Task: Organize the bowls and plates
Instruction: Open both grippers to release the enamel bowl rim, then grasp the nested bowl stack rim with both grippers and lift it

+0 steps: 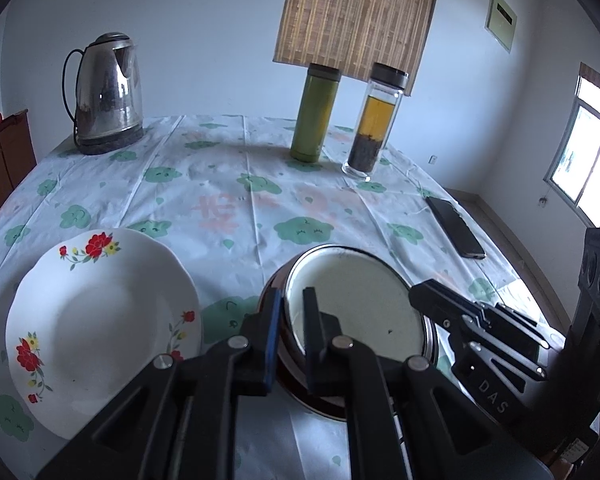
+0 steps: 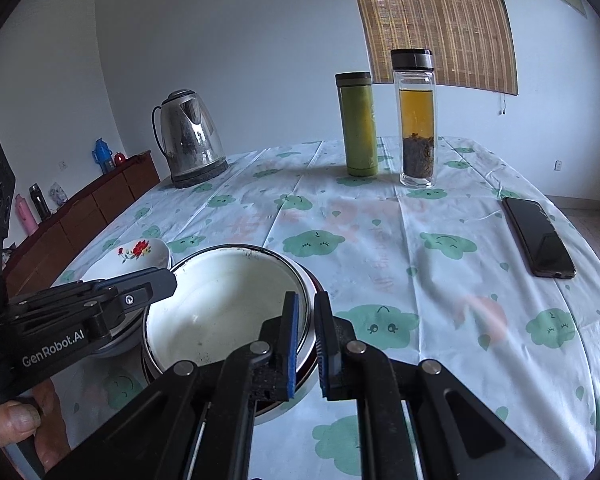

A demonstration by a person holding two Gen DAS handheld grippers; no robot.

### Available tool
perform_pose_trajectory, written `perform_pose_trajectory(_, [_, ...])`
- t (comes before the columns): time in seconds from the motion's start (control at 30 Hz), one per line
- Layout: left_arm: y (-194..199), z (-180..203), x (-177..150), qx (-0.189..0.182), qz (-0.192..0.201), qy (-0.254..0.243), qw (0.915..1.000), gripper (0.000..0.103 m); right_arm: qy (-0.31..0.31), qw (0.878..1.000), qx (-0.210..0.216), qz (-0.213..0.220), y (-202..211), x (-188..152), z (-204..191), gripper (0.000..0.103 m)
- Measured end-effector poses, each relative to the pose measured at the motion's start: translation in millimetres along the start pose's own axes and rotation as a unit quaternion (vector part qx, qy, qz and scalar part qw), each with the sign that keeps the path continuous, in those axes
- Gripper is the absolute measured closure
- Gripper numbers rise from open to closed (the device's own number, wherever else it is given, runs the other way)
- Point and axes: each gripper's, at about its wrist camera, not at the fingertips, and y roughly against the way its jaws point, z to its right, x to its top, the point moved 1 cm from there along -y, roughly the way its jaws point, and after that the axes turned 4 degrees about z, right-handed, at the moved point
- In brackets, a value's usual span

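A white enamel bowl [image 1: 360, 304] with a dark red outside is near the table's front, also seen as the bowl [image 2: 220, 312] in the right wrist view. My left gripper [image 1: 293, 320] is shut on its left rim, one finger inside and one outside. My right gripper [image 2: 308, 332] is shut on the opposite rim. Each gripper shows in the other's view: the right gripper [image 1: 418, 296] and the left gripper [image 2: 168, 280]. A second dark red rim shows just under the bowl. A white flowered plate [image 1: 100, 320] lies left of the bowl, and the plate [image 2: 140, 252] is partly hidden behind the left gripper.
On the cloud-print tablecloth [image 2: 440, 280] stand a steel kettle [image 1: 106, 96], a green flask [image 1: 314, 112] and a glass tea bottle [image 1: 374, 120] at the back. A black phone [image 2: 538, 238] lies at the right. A wooden cabinet [image 2: 80, 216] stands beyond the left edge.
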Motion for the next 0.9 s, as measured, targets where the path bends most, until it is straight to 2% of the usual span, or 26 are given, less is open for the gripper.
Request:
perform_pose_trajectory(0.33, [1.4,1.7,0.3,-0.003,0.003,-0.007,1.0,0.093,0.014,1.0,-0.015,0.004,1.1,-0.8,-2.4,0.094])
perform_pose_trajectory(0.4, [2.6,3.6,0.1,-0.004,0.006,-0.013,0.9999,0.082,0.016,1.0,-0.014,0.009,2.6,-0.3,-2.9,0.093])
perform_pose_trajectory(0.47, [5.0,4.7,0.1,-0.004,0.013,-0.014,0.9998,0.055,0.019,1.0,-0.011,0.01,3.2,-0.4,-4.3,0.093])
perform_pose_trajectory(0.5, [7.8,6.1,0.9,-0.003,0.021,-0.018,0.9996,0.053,0.021,1.0,-0.01,0.011,3.3,-0.4,-5.2,0.092])
perform_pose_trajectory(0.57, [12.6,8.6,3.0,-0.002,0.034,-0.025,0.9991,0.05,0.026,0.999,-0.012,0.016,4.5,0.1,-6.9,0.077])
perform_pose_trajectory(0.6, [13.4,8.6,3.3,-0.003,0.036,-0.026,0.999,0.048,0.029,0.999,-0.012,0.02,5.9,0.3,-7.7,0.066])
perform_pose_trajectory(0.63, [13.1,8.2,3.1,-0.004,0.034,-0.025,0.9991,0.047,0.03,0.999,-0.012,0.024,7.8,-0.2,-8.4,0.059])
perform_pose_trajectory(0.9, [6.8,1.9,0.7,0.004,0.02,-0.015,0.9997,0.047,0.022,0.999,-0.017,0.027,7.0,0.8,-4.0,0.058])
